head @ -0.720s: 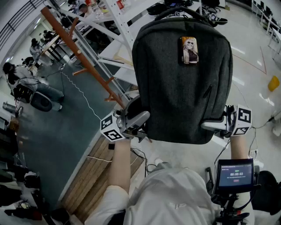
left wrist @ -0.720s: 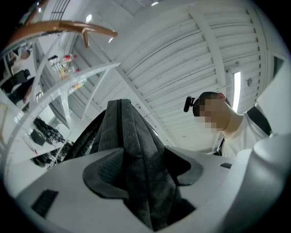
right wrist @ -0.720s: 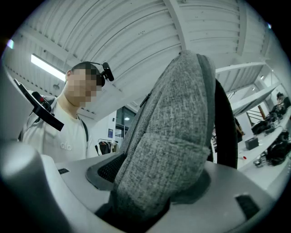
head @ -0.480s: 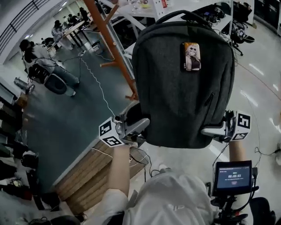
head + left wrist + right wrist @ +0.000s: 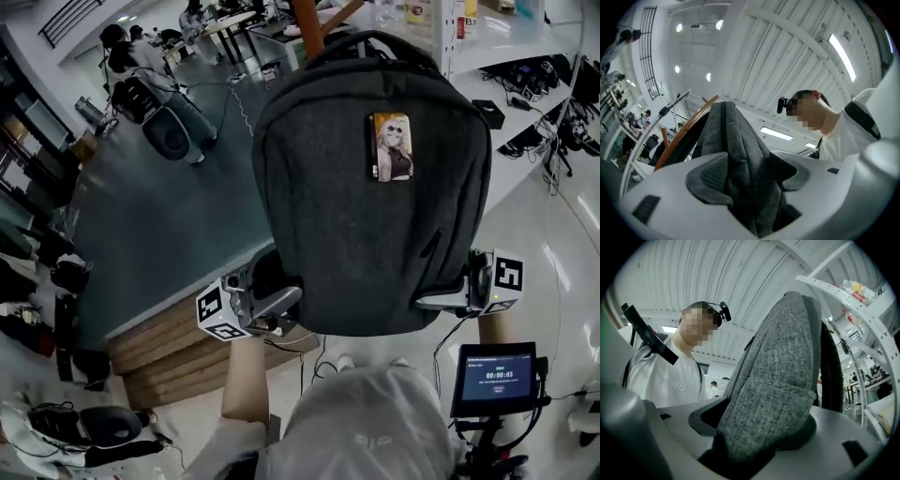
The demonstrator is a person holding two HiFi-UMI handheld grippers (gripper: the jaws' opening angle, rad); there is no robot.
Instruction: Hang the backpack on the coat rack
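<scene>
A dark grey backpack [image 5: 375, 216] with a portrait patch [image 5: 392, 145] hangs upright in front of me, held by its bottom corners. My left gripper [image 5: 281, 305] is shut on the lower left corner, where folded grey fabric [image 5: 736, 159] fills its jaws. At the lower right corner my right gripper [image 5: 436, 300] is shut on the padded grey edge [image 5: 778, 380]. The carry handle [image 5: 370, 39] arches at the top. Just beyond it stands the orange wooden coat rack pole [image 5: 309, 14], which also shows behind the bag in the left gripper view [image 5: 684, 131].
White shelving [image 5: 487, 47] with bottles and cables stands at the upper right. A low wooden platform [image 5: 178, 347] lies below my left hand, and a small screen [image 5: 494, 377] sits on a stand by my right. Seated people and an office chair [image 5: 169, 131] are at far left.
The coat rack pole has slid from the upper left of the head view to top centre, just behind the backpack's handle. Both grippers keep the same hold on the bag's bottom corners.
</scene>
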